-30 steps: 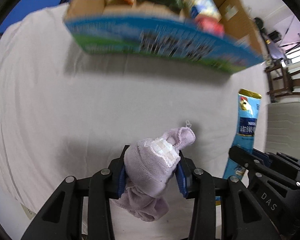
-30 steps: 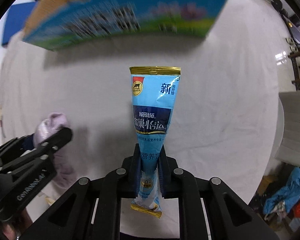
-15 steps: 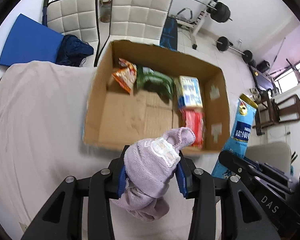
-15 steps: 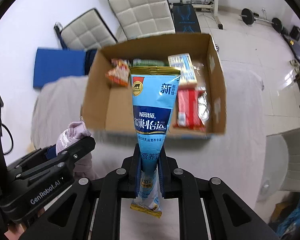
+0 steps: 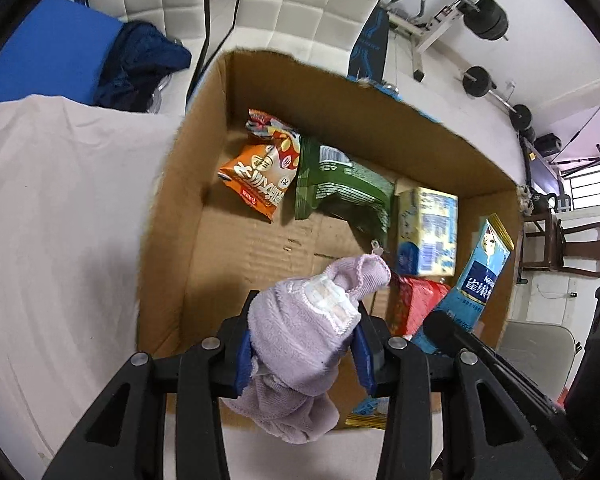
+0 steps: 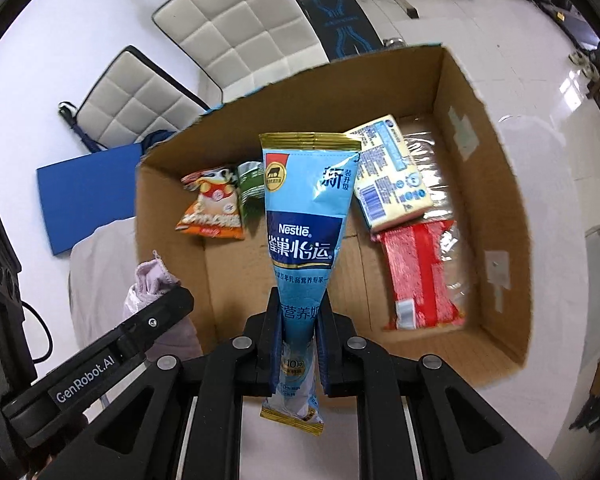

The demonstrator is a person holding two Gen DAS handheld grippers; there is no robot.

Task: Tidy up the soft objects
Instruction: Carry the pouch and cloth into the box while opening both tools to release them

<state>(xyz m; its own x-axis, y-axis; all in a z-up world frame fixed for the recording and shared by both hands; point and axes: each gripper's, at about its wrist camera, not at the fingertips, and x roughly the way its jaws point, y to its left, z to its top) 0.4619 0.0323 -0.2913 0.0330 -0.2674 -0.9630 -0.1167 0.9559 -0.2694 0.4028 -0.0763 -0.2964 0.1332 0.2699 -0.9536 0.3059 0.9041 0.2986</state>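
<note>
My left gripper (image 5: 302, 344) is shut on a lilac knitted sock (image 5: 300, 344) and holds it above the near edge of an open cardboard box (image 5: 172, 216). My right gripper (image 6: 299, 332) is shut on a light-blue Nestle pouch (image 6: 304, 224), held upright over the same box (image 6: 500, 184). The pouch also shows at the right of the left wrist view (image 5: 480, 276). The sock and the left gripper show at the lower left of the right wrist view (image 6: 148, 292).
In the box lie an orange snack bag (image 5: 260, 180), a green bag (image 5: 340, 188), a yellow-blue pack (image 5: 428, 228) and a red pack (image 6: 420, 276). The box stands on a white cloth (image 5: 60, 220). White padded chairs (image 6: 240, 28) and gym gear stand beyond.
Both grippers have risen and moved forward with their loads. The box, seen from its side a second ago, is now seen from above with its inside open to view.
</note>
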